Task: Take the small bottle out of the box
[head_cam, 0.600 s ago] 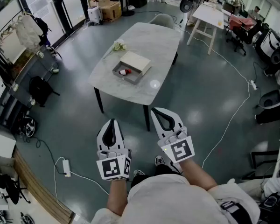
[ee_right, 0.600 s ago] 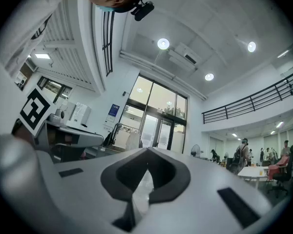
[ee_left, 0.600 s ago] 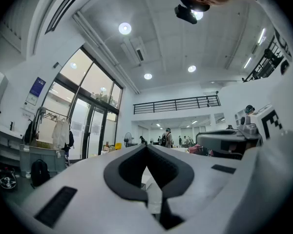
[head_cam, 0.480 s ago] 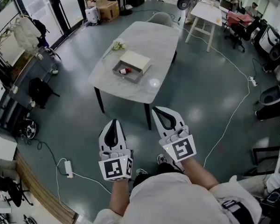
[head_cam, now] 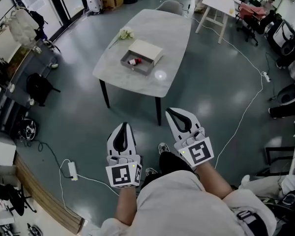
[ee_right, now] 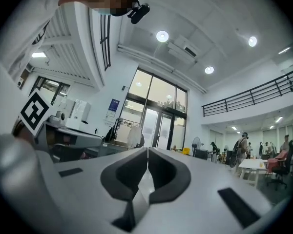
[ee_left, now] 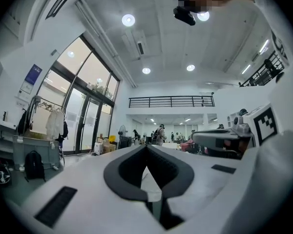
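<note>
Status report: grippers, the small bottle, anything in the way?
Both shut and empty: left gripper, right gripper, well short of the table. The small bottle lies in the open box. Only flowers beside the box, not over it.

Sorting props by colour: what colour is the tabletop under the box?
Pale grey, marbled; the table shows best in the head view.

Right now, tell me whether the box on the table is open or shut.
Open. The box lies uncovered, with the small bottle showing inside it. The pale lid sits shifted toward the far side.
</note>
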`<state>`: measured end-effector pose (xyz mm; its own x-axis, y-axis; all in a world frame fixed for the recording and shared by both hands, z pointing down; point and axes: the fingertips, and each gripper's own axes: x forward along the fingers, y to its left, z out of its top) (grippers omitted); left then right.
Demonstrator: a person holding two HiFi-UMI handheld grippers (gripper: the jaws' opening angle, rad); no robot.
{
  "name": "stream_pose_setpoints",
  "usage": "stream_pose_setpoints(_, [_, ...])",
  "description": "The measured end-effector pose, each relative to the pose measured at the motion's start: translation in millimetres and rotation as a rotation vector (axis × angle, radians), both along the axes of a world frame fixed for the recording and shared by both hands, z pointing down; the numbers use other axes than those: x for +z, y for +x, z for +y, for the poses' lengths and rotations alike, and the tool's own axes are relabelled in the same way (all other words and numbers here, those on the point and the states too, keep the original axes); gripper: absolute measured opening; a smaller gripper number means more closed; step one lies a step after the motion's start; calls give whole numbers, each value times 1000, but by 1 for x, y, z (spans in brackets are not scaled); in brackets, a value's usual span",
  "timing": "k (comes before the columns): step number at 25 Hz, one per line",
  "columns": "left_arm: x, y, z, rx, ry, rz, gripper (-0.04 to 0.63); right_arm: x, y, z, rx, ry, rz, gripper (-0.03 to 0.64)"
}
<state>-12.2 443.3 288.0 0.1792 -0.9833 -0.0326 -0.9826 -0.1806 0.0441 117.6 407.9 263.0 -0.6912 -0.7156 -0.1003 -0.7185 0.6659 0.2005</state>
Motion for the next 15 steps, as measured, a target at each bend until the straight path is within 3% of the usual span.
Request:
stream_pose_setpoints(7, [20,-26,-48,16,-53,14,23,26,-24,-55,-4,-51,-26,28])
stream_pose_setpoints(15, [28,-48,-154,17,-86,-24,23,37,-52,-166,-48,-58,-8,28])
